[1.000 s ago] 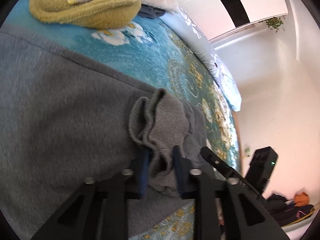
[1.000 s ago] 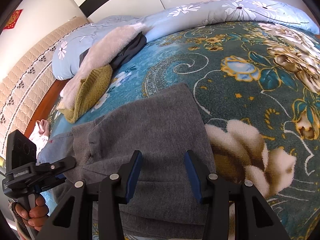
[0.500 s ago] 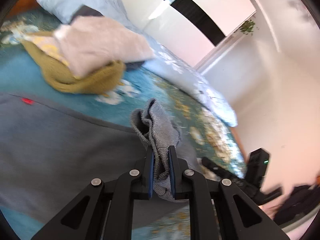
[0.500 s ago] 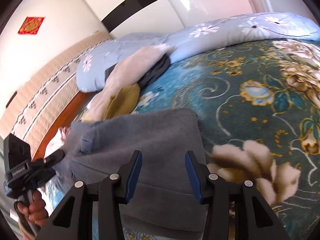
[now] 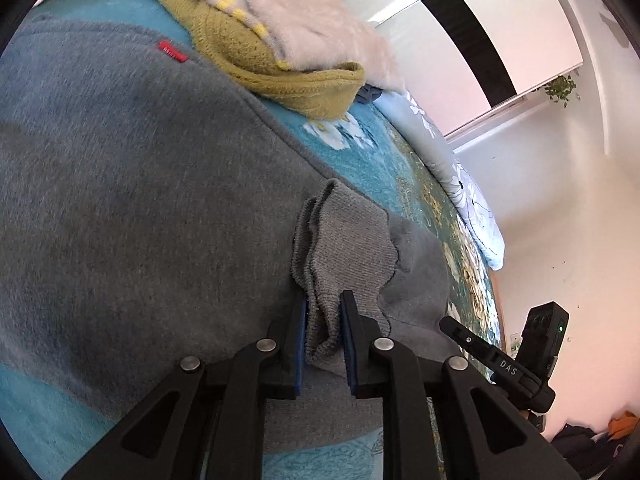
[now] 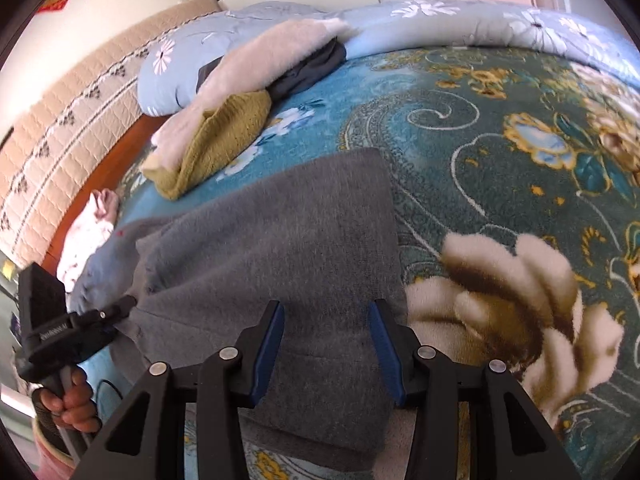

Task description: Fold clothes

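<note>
My left gripper [image 5: 324, 320] has the ribbed cuff [image 5: 340, 240] of the grey sweater [image 5: 140, 200] between its blue pads, and its jaws are opening; the knit looks bunched between them, though I cannot tell whether the pads press on it. The sweater lies spread across the teal floral blanket [image 6: 500, 120] on the bed, its sleeve folded over the body, a small red tag [image 5: 173, 51] showing near the far edge. My right gripper [image 6: 327, 336] hovers over the near edge of the sweater with its jaws about half apart and nothing between them but the cloth lying below. Beyond the sweater, close to its far edge, sits a pile of other clothes: an olive knit [image 6: 216, 140] under a pale fluffy garment [image 6: 260, 60], with something dark [image 6: 312, 68] tucked behind. A light-blue flowered quilt [image 6: 440, 20] runs along the far side of the bed, against a quilted headboard [image 6: 72, 92]. A pink-and-white cloth [image 6: 92, 224] lies at the bed's edge on the left. In the right wrist view a hand [image 6: 68, 404] grips the left tool's handle
</note>
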A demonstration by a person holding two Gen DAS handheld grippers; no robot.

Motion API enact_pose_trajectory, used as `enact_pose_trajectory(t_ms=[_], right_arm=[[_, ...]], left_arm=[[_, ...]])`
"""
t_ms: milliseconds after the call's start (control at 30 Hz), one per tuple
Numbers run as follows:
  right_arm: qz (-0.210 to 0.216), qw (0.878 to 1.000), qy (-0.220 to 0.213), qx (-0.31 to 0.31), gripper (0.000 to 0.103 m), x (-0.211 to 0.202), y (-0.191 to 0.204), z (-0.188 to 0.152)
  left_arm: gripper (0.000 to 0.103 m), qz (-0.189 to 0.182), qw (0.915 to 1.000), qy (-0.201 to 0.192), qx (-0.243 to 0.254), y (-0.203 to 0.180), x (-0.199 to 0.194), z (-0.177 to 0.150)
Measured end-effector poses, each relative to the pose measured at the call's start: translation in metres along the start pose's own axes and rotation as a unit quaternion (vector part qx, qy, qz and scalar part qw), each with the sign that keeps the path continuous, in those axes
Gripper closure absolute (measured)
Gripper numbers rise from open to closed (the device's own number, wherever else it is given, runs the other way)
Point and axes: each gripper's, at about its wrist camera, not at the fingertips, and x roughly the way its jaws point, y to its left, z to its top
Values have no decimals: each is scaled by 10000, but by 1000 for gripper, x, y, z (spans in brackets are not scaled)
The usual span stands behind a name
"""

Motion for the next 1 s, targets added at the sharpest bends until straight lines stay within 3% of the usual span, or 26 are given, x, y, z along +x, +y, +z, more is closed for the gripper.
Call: enact_pose_trajectory(t_ms=[133,267,367,467,600,700,767,900,1000], right_arm=[[-114,9998,-31,-169,54,0,4,-1],[-13,9999,-106,-12,54,-3,-2,-1],[28,9999,-146,79,54,-5,-3,1],[-12,9998,-172,61,54,-5,-2,1],[-135,9997,-208,-64,54,-3,2,1],[-213,9994,-249,-124,54,-4,4,1],[-224,9993,-278,-98,54,-5,3,2],[-220,9991,-360,-3,54,-7,2,2],[-276,9990,-353,7,54,-5,2,3]], left_arm=[[83,-157,9998,-36,-85,4,-7,-3],[83,-496,9976,-472,-116,11,-41,-6],[83,-438,9924,-1098,-353,29,-84,0],[83,-106,9786,-1922,-733,59,-142,5],[83,358,9579,-2551,-1265,99,-196,-1],[78,425,9399,-2902,-1747,127,-213,-12],[75,525,9322,-2943,-2039,144,-217,-17],[59,503,9419,-2491,-2196,155,-199,-15],[53,517,9509,-2090,-2225,156,-180,-13]])
